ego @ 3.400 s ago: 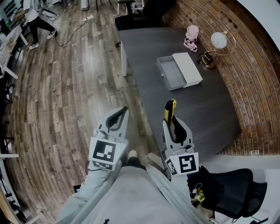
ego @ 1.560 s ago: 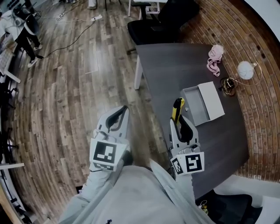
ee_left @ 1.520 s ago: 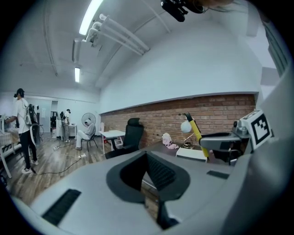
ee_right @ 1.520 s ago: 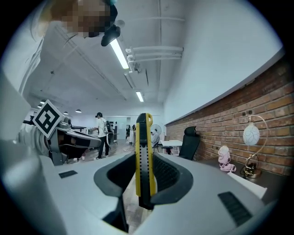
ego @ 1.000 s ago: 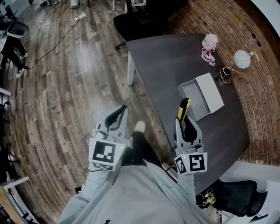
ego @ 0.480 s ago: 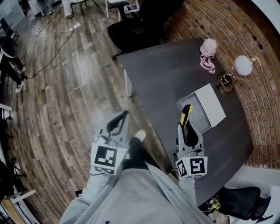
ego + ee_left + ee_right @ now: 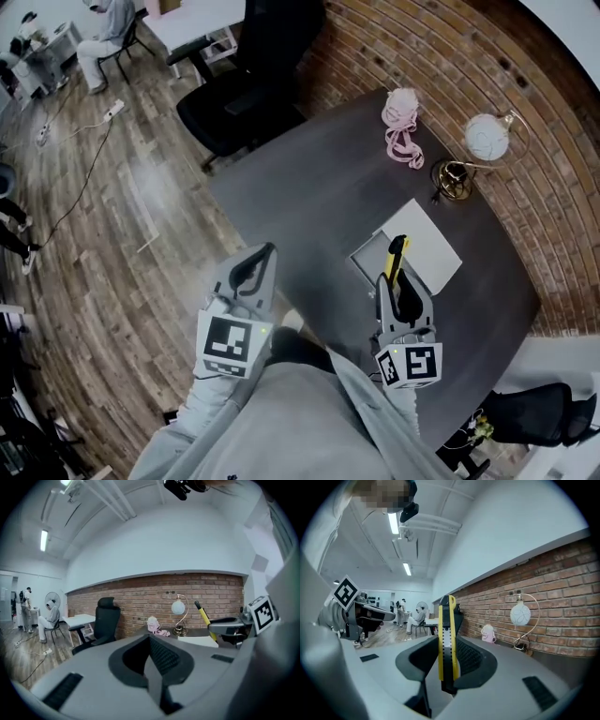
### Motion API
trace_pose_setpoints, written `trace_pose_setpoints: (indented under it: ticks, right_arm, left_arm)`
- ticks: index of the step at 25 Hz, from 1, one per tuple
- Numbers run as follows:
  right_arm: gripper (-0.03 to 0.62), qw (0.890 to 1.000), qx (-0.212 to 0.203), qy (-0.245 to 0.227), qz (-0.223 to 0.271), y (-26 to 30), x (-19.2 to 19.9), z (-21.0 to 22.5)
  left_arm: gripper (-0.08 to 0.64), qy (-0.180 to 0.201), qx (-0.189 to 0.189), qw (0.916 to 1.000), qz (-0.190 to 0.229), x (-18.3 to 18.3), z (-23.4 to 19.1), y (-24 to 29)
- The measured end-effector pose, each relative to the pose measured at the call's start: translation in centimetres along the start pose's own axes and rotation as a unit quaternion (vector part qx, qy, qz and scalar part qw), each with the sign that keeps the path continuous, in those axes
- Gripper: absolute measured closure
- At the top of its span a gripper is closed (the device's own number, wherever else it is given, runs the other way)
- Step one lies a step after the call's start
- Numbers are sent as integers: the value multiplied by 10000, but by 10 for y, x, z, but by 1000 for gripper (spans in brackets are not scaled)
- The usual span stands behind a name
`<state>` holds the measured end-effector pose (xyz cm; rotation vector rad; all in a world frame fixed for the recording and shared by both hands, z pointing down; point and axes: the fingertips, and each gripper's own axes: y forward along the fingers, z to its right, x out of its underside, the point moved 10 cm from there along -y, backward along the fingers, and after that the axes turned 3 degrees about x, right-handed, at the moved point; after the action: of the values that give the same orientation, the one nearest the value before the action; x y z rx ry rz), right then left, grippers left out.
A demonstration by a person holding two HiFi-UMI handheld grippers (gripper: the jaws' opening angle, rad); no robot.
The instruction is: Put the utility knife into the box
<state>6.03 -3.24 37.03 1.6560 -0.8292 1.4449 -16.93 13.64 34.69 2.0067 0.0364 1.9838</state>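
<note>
The utility knife (image 7: 396,255) is yellow and black, and my right gripper (image 7: 397,279) is shut on it with the knife pointing forward. In the right gripper view the knife (image 7: 446,634) stands upright between the jaws of that gripper (image 7: 447,644). A white box (image 7: 427,239) lies on the dark table (image 7: 300,187), its open tray part toward me. The knife's tip hangs over the box's near part. My left gripper (image 7: 265,251) is shut and empty, off the table's left edge, level with the right one. From the left gripper view (image 7: 150,641) the knife (image 7: 203,615) shows at the right.
A pink bundle (image 7: 403,127) and a globe lamp (image 7: 486,136) on a brass stand (image 7: 452,178) sit at the table's far side by the brick wall (image 7: 441,56). A black office chair (image 7: 239,98) stands at the far left corner. Wood floor (image 7: 103,244) lies left.
I have come closer to the table and turned. The right gripper has carried the knife from short of the box to over its near part. The left gripper kept its pose.
</note>
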Motion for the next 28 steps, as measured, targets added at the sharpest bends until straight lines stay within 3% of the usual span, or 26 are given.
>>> trace_pose_setpoints:
  ticks: [8, 14, 20, 28]
  right_arm:
    - [465, 9962, 867, 96, -38, 7, -2, 45]
    - [465, 9858, 1665, 108, -167, -14, -1, 68]
    - [465, 9693, 2431, 214, -290, -34, 2, 70]
    - [465, 9426, 3295, 271, -464, -50, 0, 59]
  left_arm:
    - [540, 433, 813, 9957, 109, -28, 1, 82]
    - [540, 613, 1576, 9855, 137, -44, 21, 129]
    - [540, 800, 2465, 9658, 130, -54, 44, 167]
    - [540, 993, 3567, 9288, 129, -62, 70, 200]
